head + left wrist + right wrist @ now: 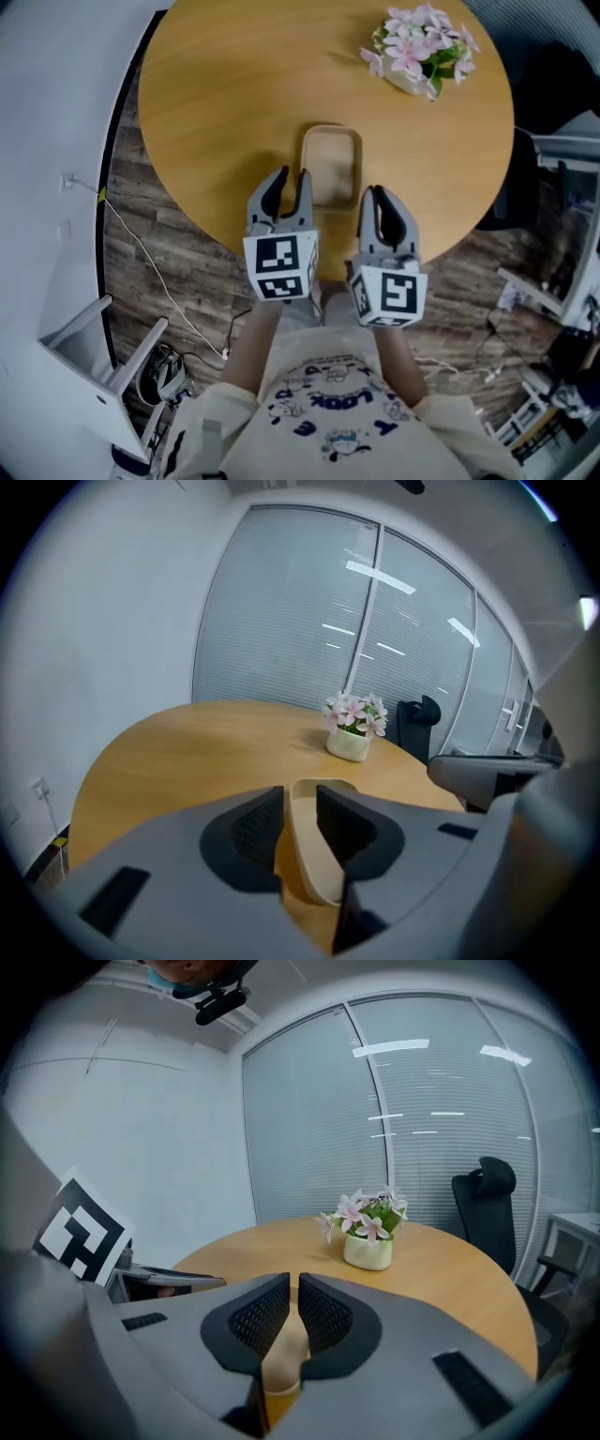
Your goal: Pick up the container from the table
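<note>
A shallow beige rectangular container lies on the round wooden table, close to its near edge. My left gripper hovers at the container's near left corner with its jaws apart. In the left gripper view the container shows through the gap of the left gripper, and the pads do not press on it. My right gripper sits just right of the container's near right corner. In the right gripper view the right gripper has its jaws nearly together, and the container lies below and beyond them.
A pale pot of pink flowers stands at the table's far right. A black office chair waits beyond the table by the glass wall. White furniture and a cable are on the floor to the left, more clutter to the right.
</note>
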Tool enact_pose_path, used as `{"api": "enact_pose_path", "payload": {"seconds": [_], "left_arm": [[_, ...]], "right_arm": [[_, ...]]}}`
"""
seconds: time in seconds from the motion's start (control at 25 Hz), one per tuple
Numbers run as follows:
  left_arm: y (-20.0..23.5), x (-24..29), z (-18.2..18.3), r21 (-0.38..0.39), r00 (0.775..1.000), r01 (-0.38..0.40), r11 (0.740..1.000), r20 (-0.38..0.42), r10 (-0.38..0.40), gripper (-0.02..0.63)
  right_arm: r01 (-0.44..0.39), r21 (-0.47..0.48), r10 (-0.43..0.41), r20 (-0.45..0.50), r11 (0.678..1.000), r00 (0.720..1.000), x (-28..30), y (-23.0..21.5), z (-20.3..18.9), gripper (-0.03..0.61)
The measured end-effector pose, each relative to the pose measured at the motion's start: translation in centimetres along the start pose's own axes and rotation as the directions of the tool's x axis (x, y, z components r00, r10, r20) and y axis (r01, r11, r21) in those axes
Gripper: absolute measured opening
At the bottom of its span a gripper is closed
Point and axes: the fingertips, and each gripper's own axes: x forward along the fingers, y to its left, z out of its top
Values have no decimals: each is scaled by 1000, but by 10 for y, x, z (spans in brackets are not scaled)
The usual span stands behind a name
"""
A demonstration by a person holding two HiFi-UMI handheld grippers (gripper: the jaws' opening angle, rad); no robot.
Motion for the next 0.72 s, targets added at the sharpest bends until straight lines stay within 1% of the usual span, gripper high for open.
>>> {"api": "enact_pose_path", "payload": {"seconds": [0.12, 0.28, 0.52, 0.72], "left_arm": [[-3, 10, -9, -1, 999, 7, 1000, -32, -7, 109], [-4, 23, -22, -8, 996, 17, 1000, -84, -17, 123], [-4, 38, -37, -9, 990, 3, 1000, -137, -5, 129], [0, 46, -48, -28, 984, -18, 999, -178, 13, 127]], "right_arm": [[-7, 4, 7, -17, 1000, 1000, 3, -1, -6, 31], [-8, 11, 9, -33, 1000, 999, 9, -2, -13, 31], [-8, 29, 10, -62, 1000, 998, 16, -8, -26, 31], [-3, 41, 6, -79, 999, 997, 19, -12, -32, 31]]}}
